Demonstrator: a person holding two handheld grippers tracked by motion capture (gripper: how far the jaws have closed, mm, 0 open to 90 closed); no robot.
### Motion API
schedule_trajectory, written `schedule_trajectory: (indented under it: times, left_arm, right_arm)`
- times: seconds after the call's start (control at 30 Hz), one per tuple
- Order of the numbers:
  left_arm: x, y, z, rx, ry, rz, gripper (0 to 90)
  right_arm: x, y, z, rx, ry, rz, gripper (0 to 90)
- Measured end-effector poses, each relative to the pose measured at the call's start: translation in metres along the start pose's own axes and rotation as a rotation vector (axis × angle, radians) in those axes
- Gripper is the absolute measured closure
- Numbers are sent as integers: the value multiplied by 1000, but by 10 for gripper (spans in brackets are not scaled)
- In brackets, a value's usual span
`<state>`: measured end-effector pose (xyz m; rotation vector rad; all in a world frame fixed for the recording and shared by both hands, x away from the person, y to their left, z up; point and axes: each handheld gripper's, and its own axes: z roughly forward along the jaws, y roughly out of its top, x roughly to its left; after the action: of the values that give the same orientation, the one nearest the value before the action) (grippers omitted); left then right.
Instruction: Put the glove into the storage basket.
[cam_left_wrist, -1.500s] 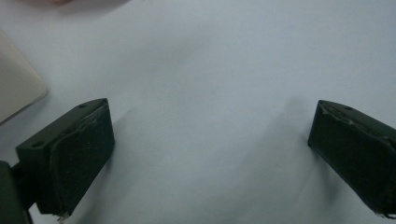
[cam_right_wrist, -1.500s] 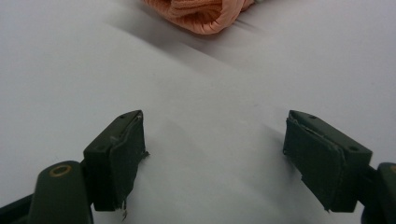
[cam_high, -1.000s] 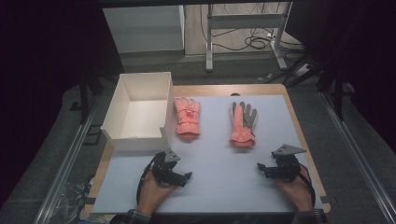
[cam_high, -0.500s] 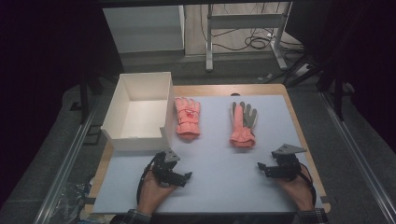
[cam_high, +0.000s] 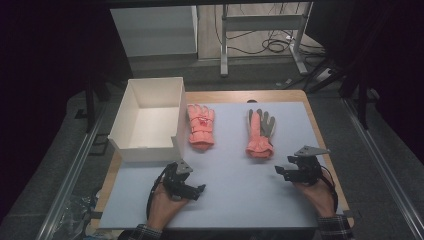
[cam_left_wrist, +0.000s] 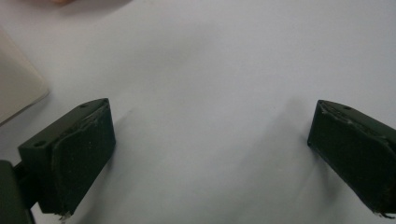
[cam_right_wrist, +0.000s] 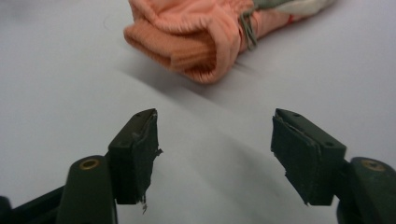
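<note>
High view: two salmon-pink knitted gloves, left glove (cam_high: 201, 126) and right glove (cam_high: 260, 133), lie untouched on the pale table sheet (cam_high: 235, 200) beside an empty white open box (cam_high: 147, 120); nothing appears packed yet. Left gripper view: left gripper (cam_left_wrist: 210, 154) spread over bare sheet. Right gripper view: right gripper (cam_right_wrist: 215, 149) spread, facing the right glove's cuff (cam_right_wrist: 187, 42).

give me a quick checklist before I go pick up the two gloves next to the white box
1. Left tongs open, nothing held: ok.
2. Right tongs open, nothing held: ok.
3. Right glove ahead of the right tongs, cuff toward them, bare mat between: ok.
4. Left glove lying flat beside the white box, apart from the other glove: ok.
5. White box open on top: ok; whether the gloves are touching it: cannot tell.
</note>
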<state>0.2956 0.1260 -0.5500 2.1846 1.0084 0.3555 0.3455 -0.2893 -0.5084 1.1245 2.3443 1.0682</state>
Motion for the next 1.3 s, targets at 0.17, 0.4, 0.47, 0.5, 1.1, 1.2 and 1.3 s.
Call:
schedule_trajectory:
  times: [0.17, 0.4, 0.47, 0.5, 1.1, 1.2, 1.3]
  left_arm:
    - [0, 0, 0, 0, -1, -3, 9]
    - [0, 0, 0, 0, -1, -3, 9]
    - [0, 0, 0, 0, -1, -3, 9]
    - [0, 0, 0, 0, -1, -3, 9]
    - [0, 0, 0, 1, -1, -1, 9]
    - [0, 0, 0, 1, -1, -1, 9]
    - [0, 0, 0, 1, -1, -1, 9]
  right_arm:
    - [0, 17, -1, -7, 10, -23, 414]
    - [-5, 42, 3, -21, 28, -28, 531]
    - [-7, 48, 6, -22, 35, -28, 549]
    - [-8, 52, 8, -20, 35, -29, 561]
    - [-24, 102, 53, 5, -8, -37, 704]
    - [-26, 107, 60, 8, -11, -35, 704]
    - [-28, 110, 69, 23, -20, -33, 675]
